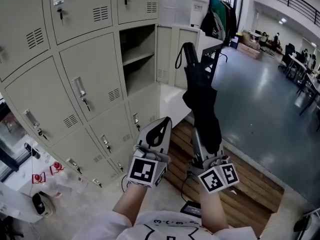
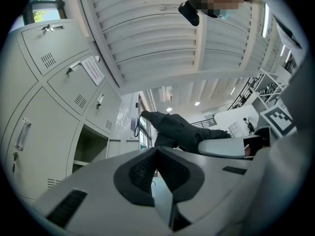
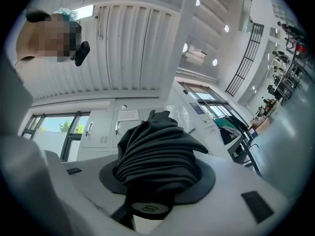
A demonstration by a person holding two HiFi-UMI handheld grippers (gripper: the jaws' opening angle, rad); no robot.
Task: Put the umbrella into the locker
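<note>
A folded black umbrella (image 1: 202, 99) stands nearly upright, handle and wrist strap at the top, with my right gripper (image 1: 206, 149) shut on its lower end. In the right gripper view its bunched fabric (image 3: 157, 154) fills the space between the jaws. My left gripper (image 1: 159, 126) is beside it on the left, shut, with nothing in it. In the left gripper view the two jaw tips (image 2: 157, 151) meet, and the umbrella (image 2: 177, 129) shows beyond them. An open locker compartment (image 1: 137, 59) with a shelf lies ahead, up and to the left of the umbrella, its door (image 1: 165, 54) swung out to the right.
A bank of closed grey lockers (image 1: 75, 84) fills the left side. A clothes rack with jackets (image 1: 220, 14) stands behind the umbrella. A wooden platform (image 1: 240, 179) lies below the grippers, with grey floor and desks (image 1: 300, 64) to the right.
</note>
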